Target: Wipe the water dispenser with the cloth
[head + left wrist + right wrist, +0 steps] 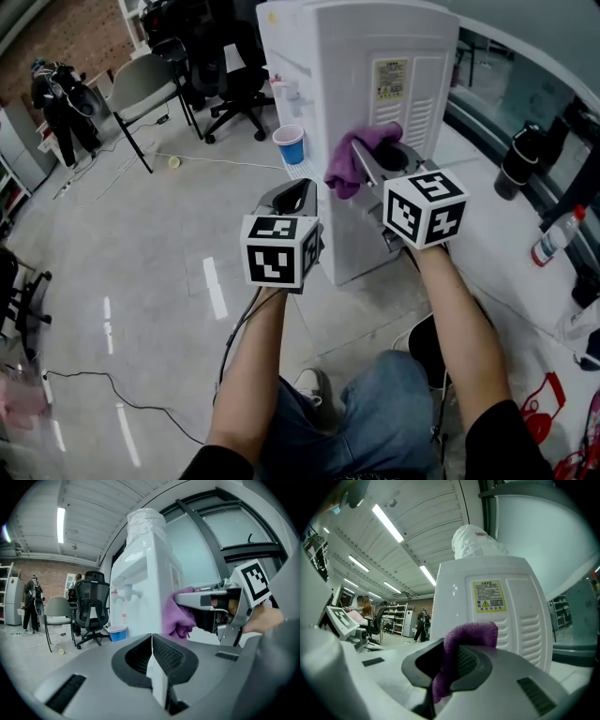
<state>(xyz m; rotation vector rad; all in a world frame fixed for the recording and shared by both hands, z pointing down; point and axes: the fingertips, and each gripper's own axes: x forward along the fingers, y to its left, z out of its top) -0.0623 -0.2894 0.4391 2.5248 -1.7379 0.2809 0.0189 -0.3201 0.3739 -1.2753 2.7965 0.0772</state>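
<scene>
Now we judge ourselves at the wiping step: at the white water dispenser [356,103], the purple cloth [359,153] sits pinched in our right claw [373,167] against its labelled side, our left claw [300,195] closed on nothing, so next we should sweep the cloth along that side.

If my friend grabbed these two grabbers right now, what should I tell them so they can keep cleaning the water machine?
Right gripper: jaws shut on the purple cloth.
Left gripper: jaws together, nothing in them, held beside the right one.
Water dispenser: stands upright. The cloth is up against its side panel, just below the yellow label. A blue cup stands under the taps at the front.
Done: the cloth is gripped and at the dispenser. How much is already wiped cannot be told.
Left: rub the cloth over the side, then probably the top and front, minding the cup.
</scene>
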